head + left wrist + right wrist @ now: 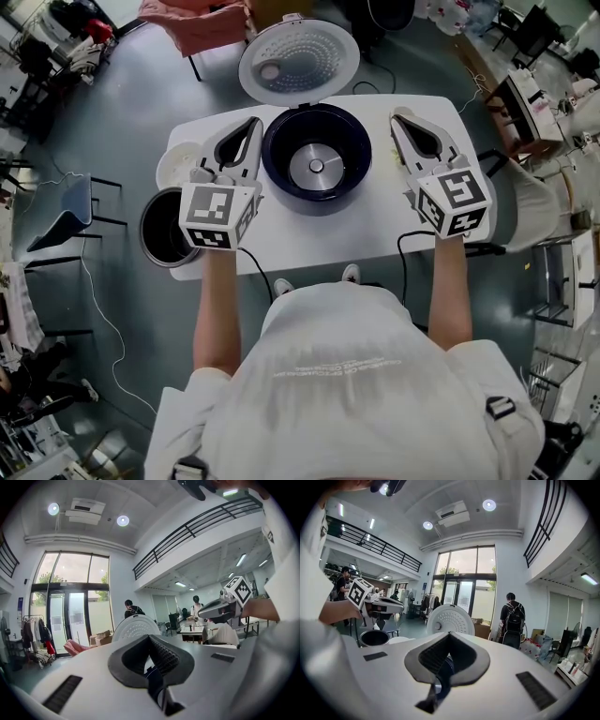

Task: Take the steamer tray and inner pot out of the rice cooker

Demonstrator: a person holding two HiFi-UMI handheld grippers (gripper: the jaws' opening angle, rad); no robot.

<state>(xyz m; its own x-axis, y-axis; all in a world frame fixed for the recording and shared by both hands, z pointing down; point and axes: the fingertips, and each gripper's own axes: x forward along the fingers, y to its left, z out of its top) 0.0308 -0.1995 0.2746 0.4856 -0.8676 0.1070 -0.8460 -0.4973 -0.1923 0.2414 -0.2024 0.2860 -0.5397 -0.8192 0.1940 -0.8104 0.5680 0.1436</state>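
Both sets of jaws are pressed together with nothing between them. My left gripper [253,125] hangs just left of the rice cooker [281,183] and my right gripper [399,116] just right of it, both above the table [356,234]. The lid [298,61] stands open and the bare heating plate [316,166] shows in the well, so the inner pot [165,234] is out. It sits by the table's left front corner, though I can't tell whether it rests on the table or on something beside it. The pale round thing behind it I take for the steamer tray [178,161]. I judge the job done; what matters now is to hold both grippers level, clear of the cooker's rim, and not swing the left one back into the pot
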